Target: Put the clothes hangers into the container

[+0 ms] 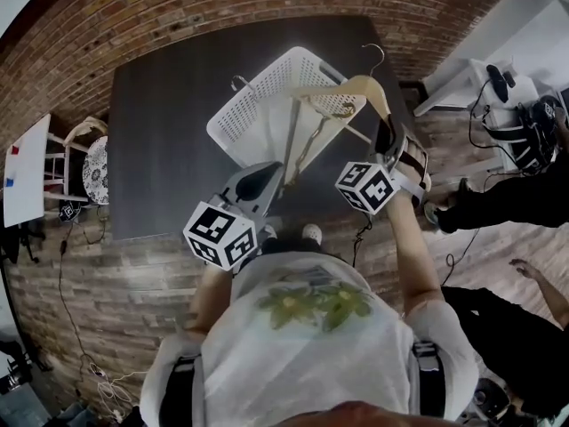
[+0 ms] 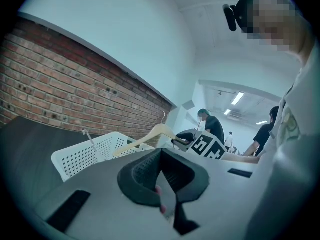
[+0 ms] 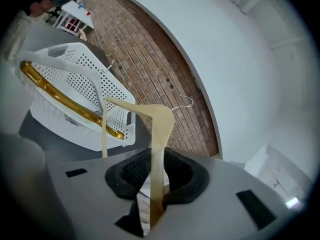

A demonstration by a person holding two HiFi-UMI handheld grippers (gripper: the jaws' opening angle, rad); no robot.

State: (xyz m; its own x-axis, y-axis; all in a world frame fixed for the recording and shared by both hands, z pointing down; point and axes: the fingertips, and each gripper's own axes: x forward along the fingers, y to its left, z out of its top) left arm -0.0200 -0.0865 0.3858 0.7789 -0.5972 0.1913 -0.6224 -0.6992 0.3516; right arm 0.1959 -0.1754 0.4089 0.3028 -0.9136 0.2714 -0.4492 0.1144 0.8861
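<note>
Partway through: right claw [image 3: 152,176] clamped on wooden hanger [image 3: 161,129], container [image 3: 75,59] ahead already holding gold hanger [image 3: 60,100]; left claw [image 2: 161,164] pinched shut, empty.

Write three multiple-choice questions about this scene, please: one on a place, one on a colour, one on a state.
1. Where does the perforated basket rest?
A) on the floor
B) on the dark table
C) on a chair

2. Which colour is the basket?
A) white
B) red
C) black

3. What is the state of the right gripper?
A) open and empty
B) shut on the basket's rim
C) shut on the pale wooden hanger

Answers:
1 B: the head view shows the basket on the tabletop.
2 A: its walls are white in every view.
3 C: the right gripper view shows the jaws pressed on the hanger's arm.
</note>
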